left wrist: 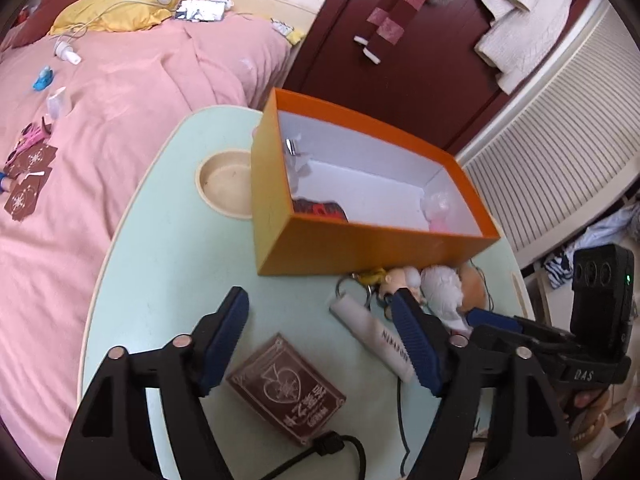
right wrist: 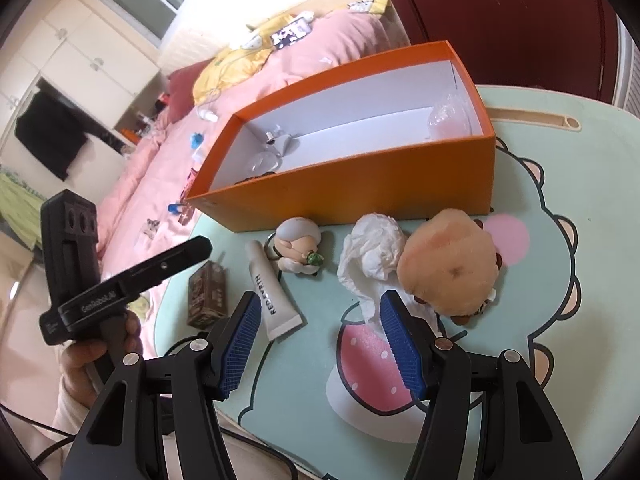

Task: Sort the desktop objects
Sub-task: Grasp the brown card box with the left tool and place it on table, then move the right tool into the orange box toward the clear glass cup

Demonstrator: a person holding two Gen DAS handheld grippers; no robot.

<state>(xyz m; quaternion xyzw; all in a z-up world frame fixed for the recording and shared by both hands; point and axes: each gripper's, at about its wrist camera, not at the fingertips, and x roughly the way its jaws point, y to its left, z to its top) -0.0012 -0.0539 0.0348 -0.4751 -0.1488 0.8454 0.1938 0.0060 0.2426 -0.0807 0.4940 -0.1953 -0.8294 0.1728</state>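
Note:
An orange box stands open on the mint green table, with a few small items inside. In front of it lie a white tube, a brown card box, a doll keychain, a crumpled tissue and a tan plush toy. My left gripper is open and empty above the tube and card box. My right gripper is open and empty, just short of the tissue.
A pink bed strewn with small items lies left of the table. A round cup recess is sunk in the table beside the box. A dark red door and a radiator stand behind. Black cables trail at the near edge.

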